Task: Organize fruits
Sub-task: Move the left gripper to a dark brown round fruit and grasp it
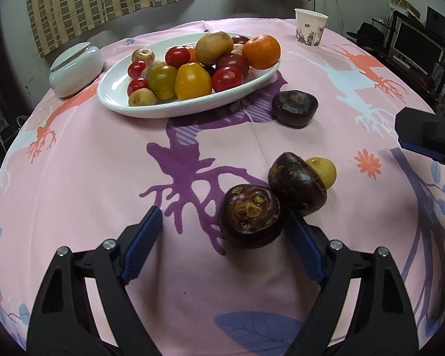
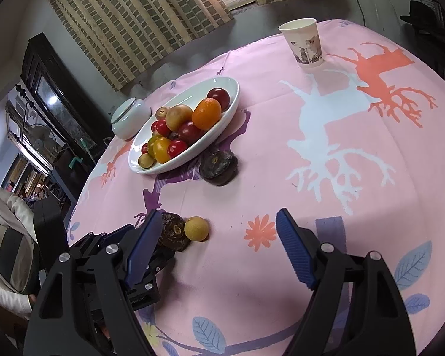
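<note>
At the far left of your table (image 1: 74, 178), which is covered by a pink cloth printed with deer, sits a lidded white jar (image 1: 75, 69), just beside the end of the white oval dish (image 1: 139, 109). That dish is piled with fruit: red tomatoes, a yellow one (image 1: 192, 81), greenish and tan fruits, dark plums, and an orange (image 1: 261, 52) at its right end. Your left gripper (image 1: 222, 231) stands wide, its blue pads low over the cloth, and a dark purple mangosteen (image 1: 250, 216) lies between them close against the right pad; the left pad is well clear of it, so nothing is clamped. Touching that fruit from behind is a second mangosteen (image 1: 298, 181), with a small yellow fruit (image 1: 324, 170) tucked against its far side. A third mangosteen (image 1: 295, 108) lies alone on the cloth near the right end of the dish. Further right and back, a paper cup (image 1: 310, 28) stands upright near the table's far edge. Your right gripper (image 2: 216, 231) also stands wide, holding nothing, over bare cloth and an orange flower print, with the small yellow fruit near its left pad. A person's pale sleeve shows at the left edge of the right wrist view.
</note>
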Demonstrator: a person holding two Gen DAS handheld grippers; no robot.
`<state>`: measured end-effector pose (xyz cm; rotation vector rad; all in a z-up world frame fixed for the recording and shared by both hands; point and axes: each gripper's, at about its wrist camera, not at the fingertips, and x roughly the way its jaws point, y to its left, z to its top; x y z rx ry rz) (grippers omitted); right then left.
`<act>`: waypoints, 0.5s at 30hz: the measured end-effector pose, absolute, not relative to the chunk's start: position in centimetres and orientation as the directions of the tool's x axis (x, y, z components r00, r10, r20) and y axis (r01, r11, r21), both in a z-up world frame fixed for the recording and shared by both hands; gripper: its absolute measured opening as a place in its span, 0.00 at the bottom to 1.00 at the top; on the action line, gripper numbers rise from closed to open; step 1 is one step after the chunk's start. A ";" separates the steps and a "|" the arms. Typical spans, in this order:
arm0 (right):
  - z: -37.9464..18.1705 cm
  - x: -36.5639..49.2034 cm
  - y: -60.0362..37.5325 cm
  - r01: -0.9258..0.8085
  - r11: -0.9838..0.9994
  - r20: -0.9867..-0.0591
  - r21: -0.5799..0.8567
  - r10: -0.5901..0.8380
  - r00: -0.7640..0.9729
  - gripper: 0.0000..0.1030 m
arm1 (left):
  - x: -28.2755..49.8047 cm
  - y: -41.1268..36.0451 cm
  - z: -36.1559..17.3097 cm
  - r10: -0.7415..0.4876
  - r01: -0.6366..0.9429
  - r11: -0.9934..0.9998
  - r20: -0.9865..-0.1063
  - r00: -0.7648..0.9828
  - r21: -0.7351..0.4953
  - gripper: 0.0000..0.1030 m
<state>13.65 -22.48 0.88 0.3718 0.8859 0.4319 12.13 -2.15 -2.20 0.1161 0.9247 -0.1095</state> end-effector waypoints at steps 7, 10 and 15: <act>0.8 13.6 -22.1 -0.212 0.862 -0.666 0.460 0.494 0.559 0.77 | 11.4 -3.2 -1.8 -0.088 0.204 0.978 -0.786 0.612 0.049 0.42; 0.7 13.6 -22.0 -0.216 0.865 -0.671 0.453 0.491 0.556 0.77 | 11.4 -2.8 -1.8 -0.097 0.189 0.982 -0.795 0.599 0.023 0.42; 0.7 13.6 -21.6 -0.227 0.877 -0.678 0.423 0.473 0.562 0.77 | 10.6 -1.3 -1.3 -0.105 0.166 0.986 -0.799 0.592 -0.007 0.42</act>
